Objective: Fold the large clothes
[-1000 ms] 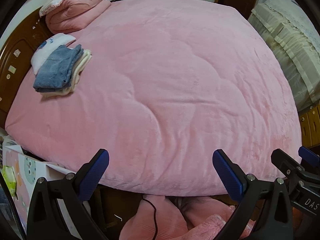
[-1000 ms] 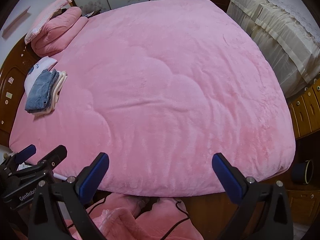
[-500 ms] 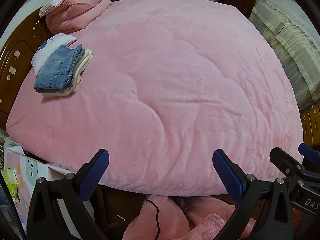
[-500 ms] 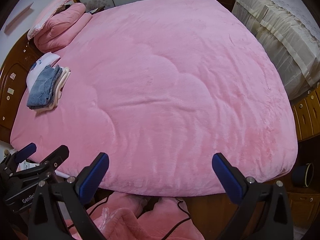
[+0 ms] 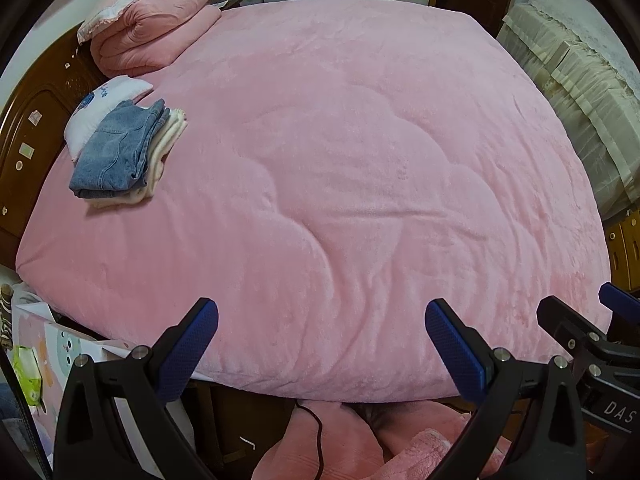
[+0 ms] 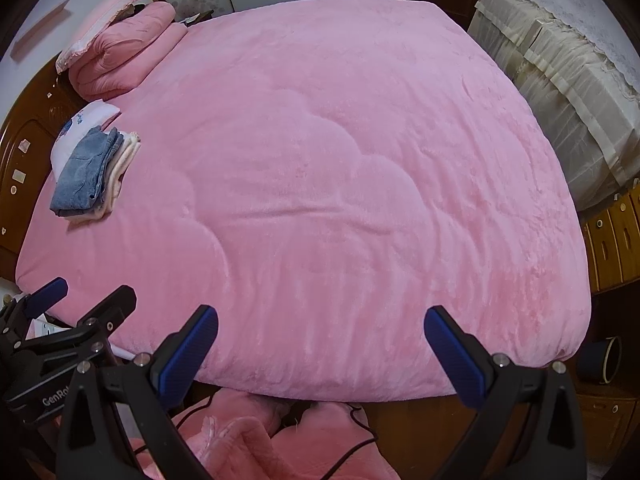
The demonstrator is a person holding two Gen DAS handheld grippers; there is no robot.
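1. Left gripper (image 5: 320, 344): jaws spread wide, empty, held above the near edge of the bed.
2. Right gripper (image 6: 320, 346): jaws likewise wide, empty, just beside the left one; each shows at the edge of the other's view.
3. Pink fleece garment (image 6: 256, 444): crumpled heap below both grippers, off the bed, nearest item; judged the next piece to fold. A black cable (image 5: 316, 432) runs across it. Risk: a pinch taken here may catch the cable with the cloth and drag it up.
4. Risk: thick fleece may bunch, so one jaw takes several layers and the garment lifts lopsided.
5. Pink quilt (image 5: 340, 168): ahead of both grippers, covering the bed. Same colour as the garment; edges may be hard to tell apart when laid out.
6. Folded stack, jeans (image 5: 116, 152) on top: far ahead-left. A swung garment could topple it.
7. Rolled pink bedding (image 5: 152, 36): farthest ahead-left.
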